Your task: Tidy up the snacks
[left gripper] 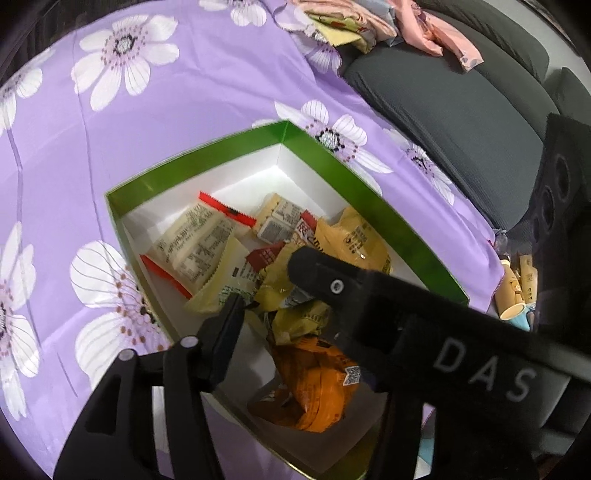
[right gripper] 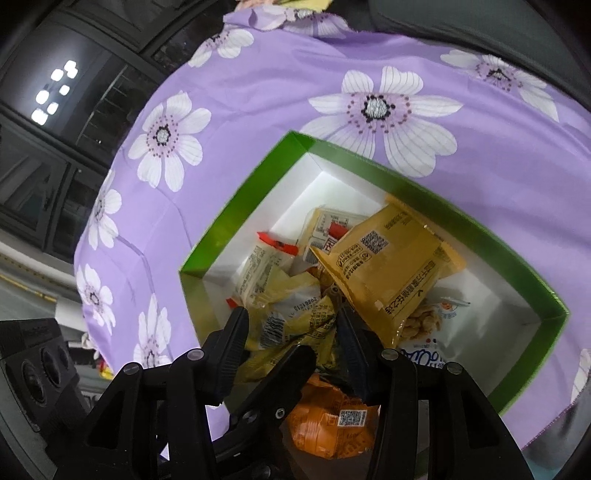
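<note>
A green-rimmed white box (left gripper: 229, 147) sits on a purple flowered cloth and holds several snack packets: cream ones with red ends (left gripper: 199, 247), yellow ones (left gripper: 354, 236) and an orange one (left gripper: 317, 387). My left gripper (left gripper: 266, 295) hangs open over the pile, holding nothing; the black arm of the other gripper crosses in front of it. In the right wrist view the same box (right gripper: 236, 218) shows. My right gripper (right gripper: 291, 325) is open above crumpled yellow packets (right gripper: 295, 321). A large yellow packet (right gripper: 391, 266) leans beside its right finger (right gripper: 351, 343). The orange packet (right gripper: 332, 417) lies below.
A dark grey sofa (left gripper: 454, 122) borders the cloth at the right, with pink and patterned packets (left gripper: 369, 22) at its far end. A small figurine and cup (left gripper: 517, 291) stand beside the table. The cloth (right gripper: 280, 122) lies flat around the box. A white peanut packet (right gripper: 428, 325) lies in the box.
</note>
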`<action>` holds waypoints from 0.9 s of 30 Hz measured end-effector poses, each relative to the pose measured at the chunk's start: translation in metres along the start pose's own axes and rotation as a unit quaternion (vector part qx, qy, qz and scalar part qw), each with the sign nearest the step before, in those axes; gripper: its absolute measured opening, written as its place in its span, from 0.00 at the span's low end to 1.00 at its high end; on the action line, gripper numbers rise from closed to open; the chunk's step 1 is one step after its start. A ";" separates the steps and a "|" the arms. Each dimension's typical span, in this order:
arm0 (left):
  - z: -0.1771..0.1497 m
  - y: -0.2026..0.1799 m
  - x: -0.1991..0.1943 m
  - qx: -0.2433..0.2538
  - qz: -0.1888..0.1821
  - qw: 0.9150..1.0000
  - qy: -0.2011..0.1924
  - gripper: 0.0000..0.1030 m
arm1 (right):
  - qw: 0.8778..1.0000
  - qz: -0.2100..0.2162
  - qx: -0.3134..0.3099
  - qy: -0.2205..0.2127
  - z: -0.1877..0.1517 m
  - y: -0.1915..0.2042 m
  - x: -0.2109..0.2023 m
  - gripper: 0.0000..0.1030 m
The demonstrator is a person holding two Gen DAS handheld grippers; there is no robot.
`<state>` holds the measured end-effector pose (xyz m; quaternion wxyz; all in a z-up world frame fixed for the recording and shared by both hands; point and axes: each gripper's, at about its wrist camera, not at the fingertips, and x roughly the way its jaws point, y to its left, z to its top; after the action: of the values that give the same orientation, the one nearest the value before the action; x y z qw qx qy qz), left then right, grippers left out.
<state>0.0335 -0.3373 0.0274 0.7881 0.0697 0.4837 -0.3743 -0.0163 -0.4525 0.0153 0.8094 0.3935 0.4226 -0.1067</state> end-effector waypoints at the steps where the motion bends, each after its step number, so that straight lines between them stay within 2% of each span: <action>1: 0.000 -0.001 -0.003 0.003 0.003 1.000 -0.005 0.65 | 1.000 -0.002 -0.001 -0.004 0.000 0.001 -0.003 0.50; 3: 0.001 -0.003 -0.014 0.015 0.013 1.000 -0.020 0.75 | 1.000 -0.008 -0.004 -0.017 -0.002 0.004 -0.014 0.57; 4: 0.001 -0.003 -0.022 0.023 0.020 0.999 -0.036 0.79 | 0.999 -0.008 -0.005 -0.032 -0.002 0.005 -0.022 0.67; 5: 0.002 -0.004 -0.030 0.027 0.026 0.998 -0.049 0.82 | 0.999 -0.006 -0.006 -0.047 -0.003 0.006 -0.030 0.73; 8: 0.002 -0.003 -0.051 0.033 0.044 0.995 -0.078 0.90 | 0.997 0.003 -0.009 -0.079 -0.005 0.010 -0.049 0.75; 11: 0.000 -0.005 -0.068 0.041 0.046 0.993 -0.100 0.90 | 0.995 0.000 -0.021 -0.099 -0.009 0.017 -0.064 0.81; 15: -0.005 -0.007 -0.082 0.043 0.026 0.992 -0.115 0.91 | 0.990 -0.042 -0.040 -0.130 -0.013 0.027 -0.082 0.82; 17: -0.007 -0.010 -0.090 0.040 0.028 0.991 -0.122 1.00 | 0.989 -0.041 -0.040 -0.138 -0.014 0.026 -0.089 0.83; 20: -0.009 -0.011 -0.097 0.041 0.034 0.989 -0.136 1.00 | 0.987 -0.042 -0.037 -0.148 -0.015 0.023 -0.095 0.83; 27: -0.012 -0.006 -0.106 0.021 0.038 0.990 -0.137 1.00 | 0.986 -0.047 -0.037 -0.154 -0.016 0.022 -0.099 0.83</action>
<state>-0.0056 -0.2810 0.1091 0.8588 0.0526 0.3607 -0.3599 -0.0761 -0.4420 0.0983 0.8731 0.3216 0.3143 -0.1884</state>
